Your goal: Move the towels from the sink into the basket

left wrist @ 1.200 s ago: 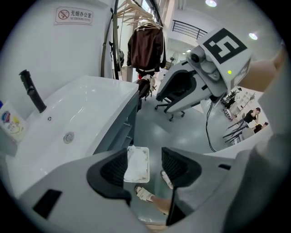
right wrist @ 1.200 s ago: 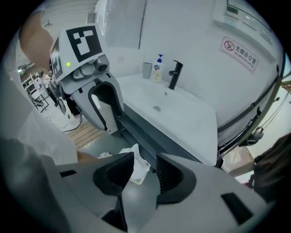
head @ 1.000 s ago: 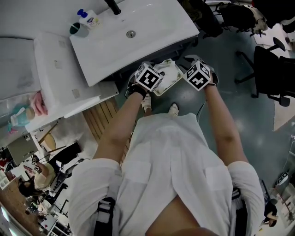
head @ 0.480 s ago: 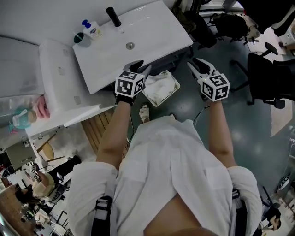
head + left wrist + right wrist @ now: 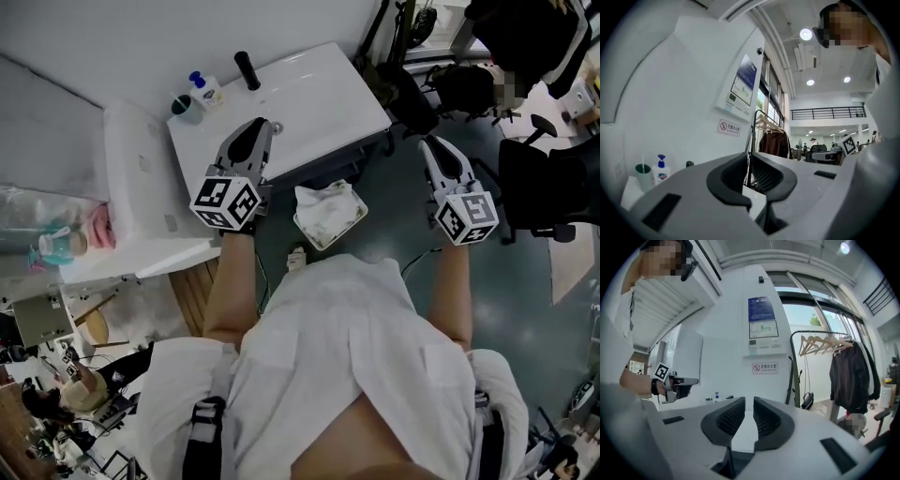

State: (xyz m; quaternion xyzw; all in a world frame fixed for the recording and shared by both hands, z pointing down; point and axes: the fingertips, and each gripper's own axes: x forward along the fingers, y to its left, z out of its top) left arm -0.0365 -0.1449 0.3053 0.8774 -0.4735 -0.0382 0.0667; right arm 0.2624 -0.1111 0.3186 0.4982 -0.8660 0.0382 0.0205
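Both empty: left tool (image 5: pixel 260 127) clenched, right tool (image 5: pixel 435 145) just closing, barely apart; basket (image 5: pixel 306 230): head view only.

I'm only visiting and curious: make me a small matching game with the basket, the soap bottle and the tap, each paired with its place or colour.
Things:
1. basket
2. soap bottle
3. tap

Descriptions:
A. black, at the back edge of the sink
B. on the floor in front of the sink, with a white towel inside
C. white with a blue top, beside a cup

Pairs: 1-B, 2-C, 3-A
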